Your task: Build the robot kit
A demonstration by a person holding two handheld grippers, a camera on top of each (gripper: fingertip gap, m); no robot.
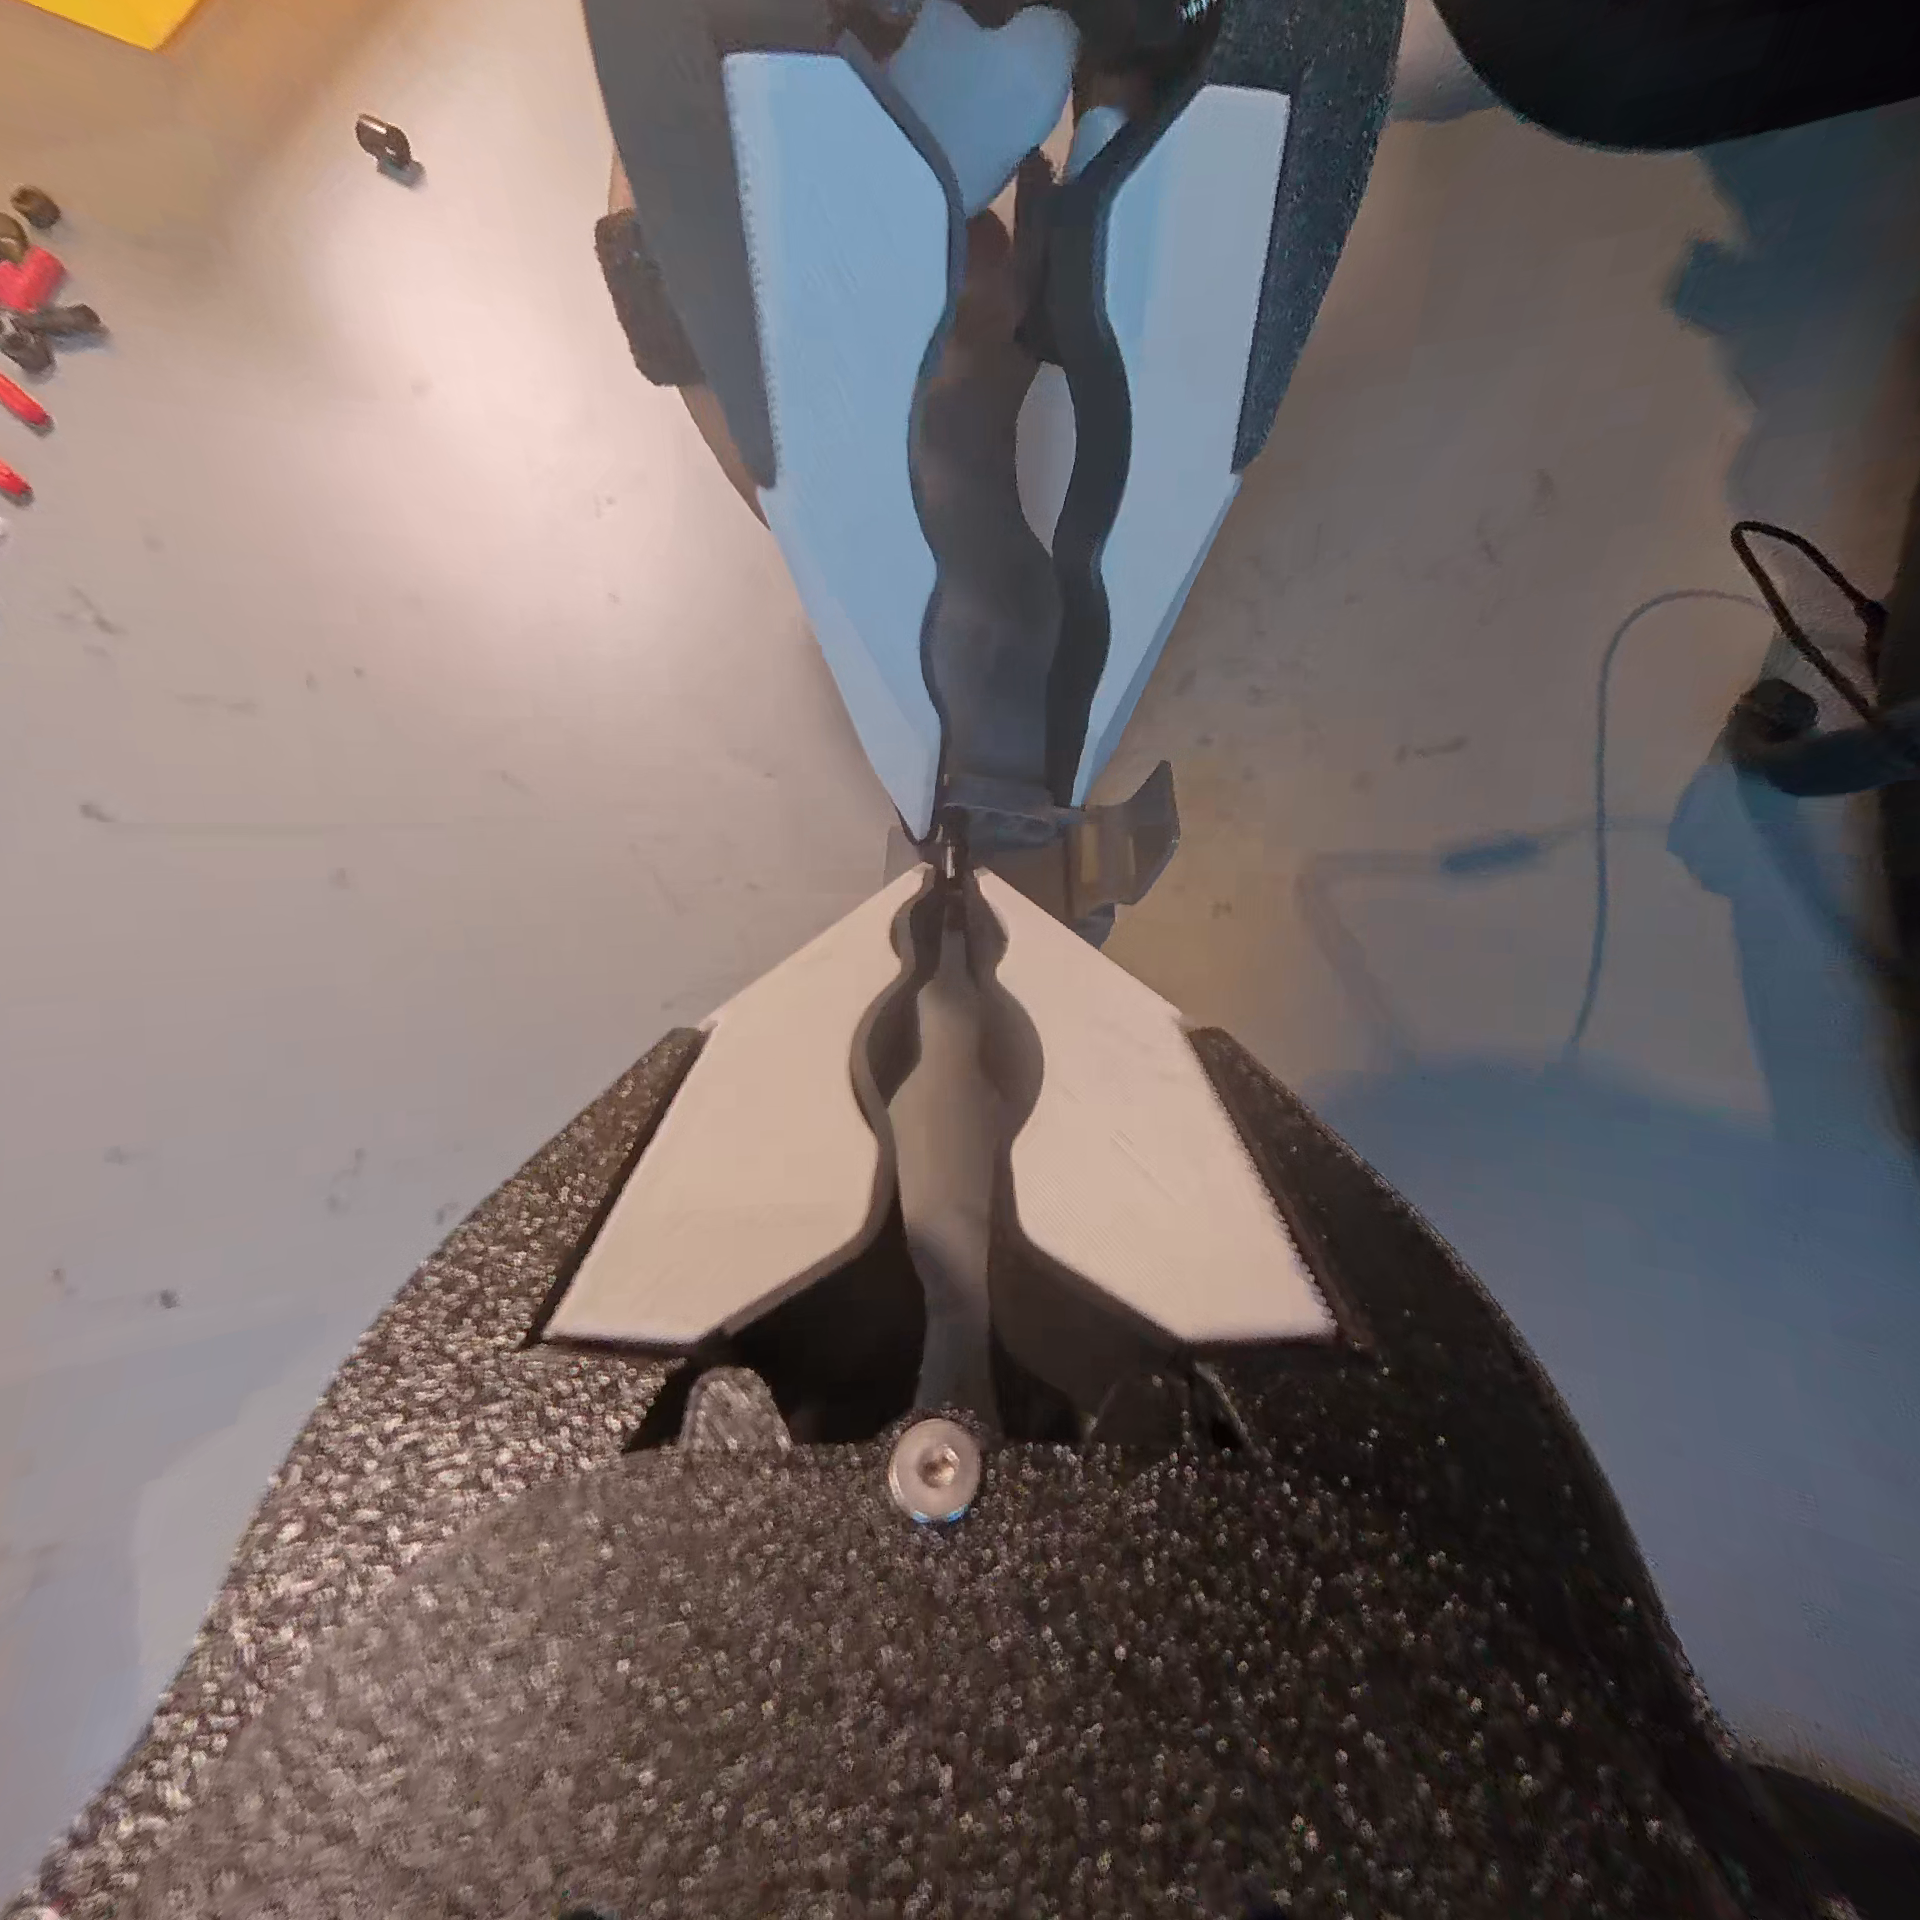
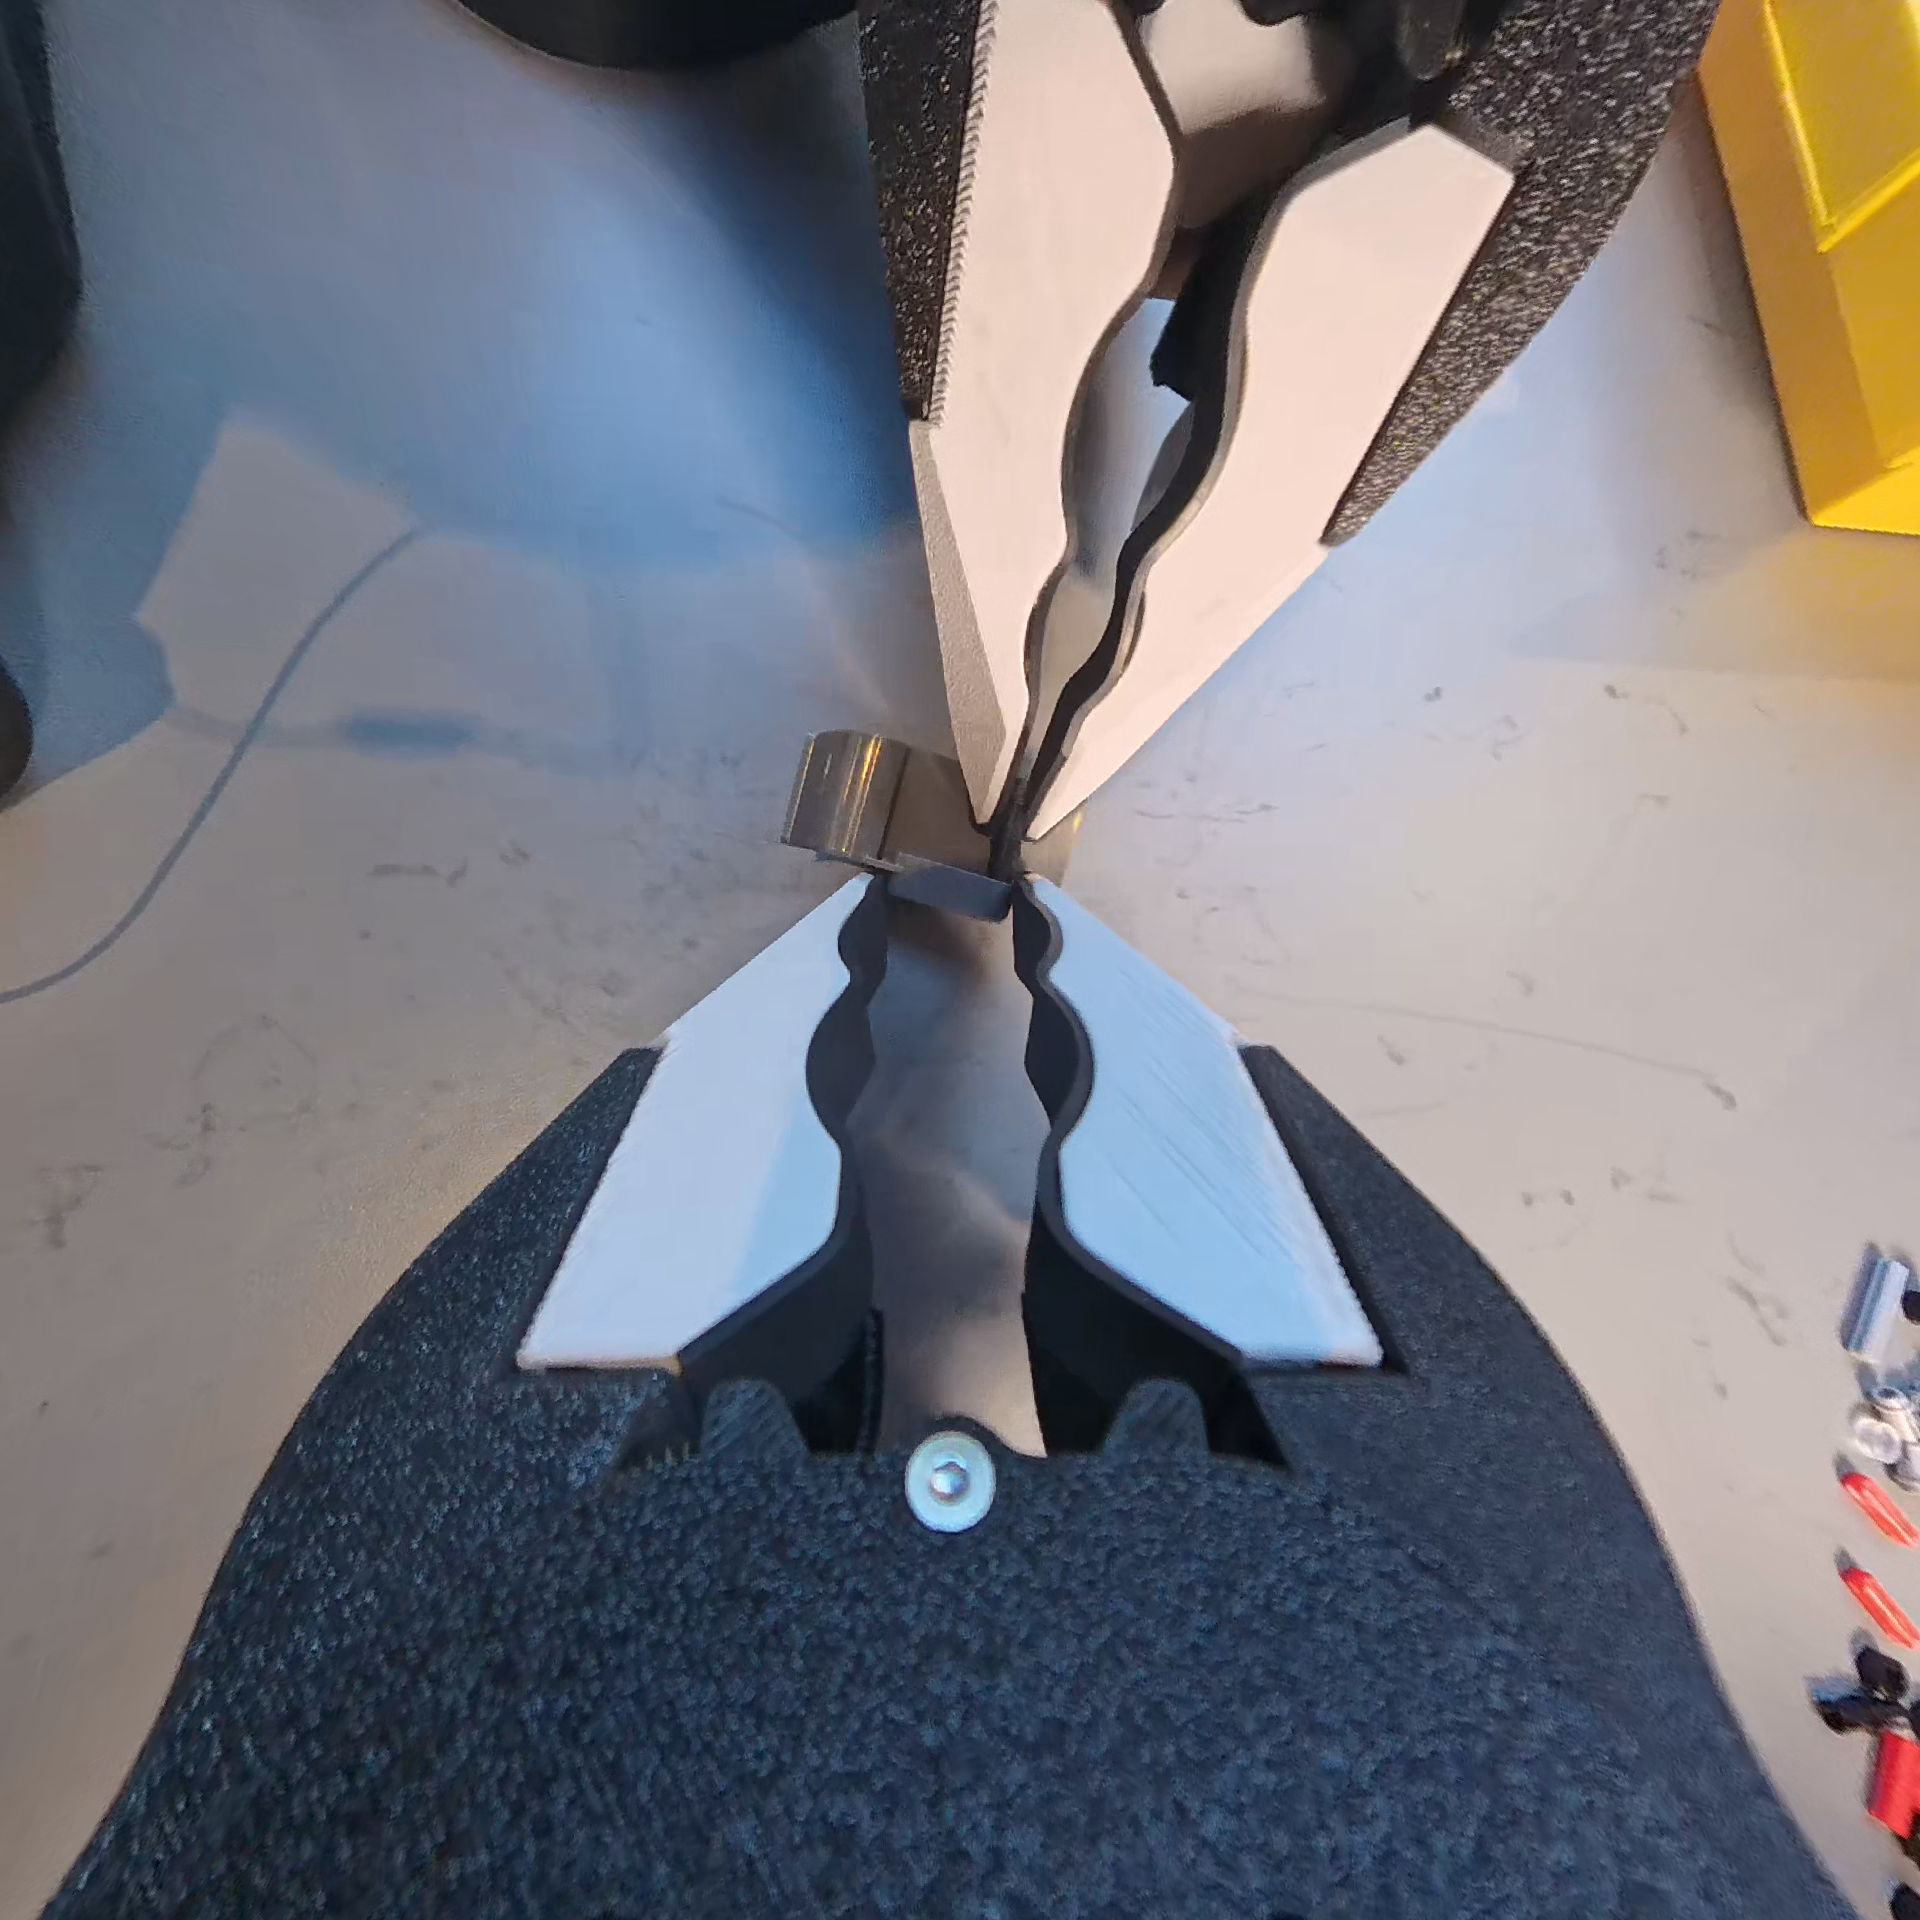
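The two grippers meet tip to tip above a pale table (image 1: 416,831). In the left wrist view my left gripper (image 1: 951,896) is shut on a small black pin-like part (image 1: 951,868) at its tips. My right gripper (image 1: 997,810) comes in from the top and holds a small bent metal bracket (image 1: 1127,842). In the right wrist view my right gripper (image 2: 948,902) is shut on the bracket's flat grey tab, and the bracket's curled shiny end (image 2: 847,800) sticks out to the left. The left gripper (image 2: 1013,821) presses the small dark part (image 2: 1006,840) against the bracket.
A yellow box (image 2: 1839,260) stands at the table's far side. Several small red, black and silver parts (image 2: 1881,1507) lie in a row, also in the left wrist view (image 1: 31,301). A thin grey cable (image 1: 1605,727) and dark gear (image 1: 1808,717) lie opposite. Only a small space, under 4 cm, lies between the two pairs of fingers.
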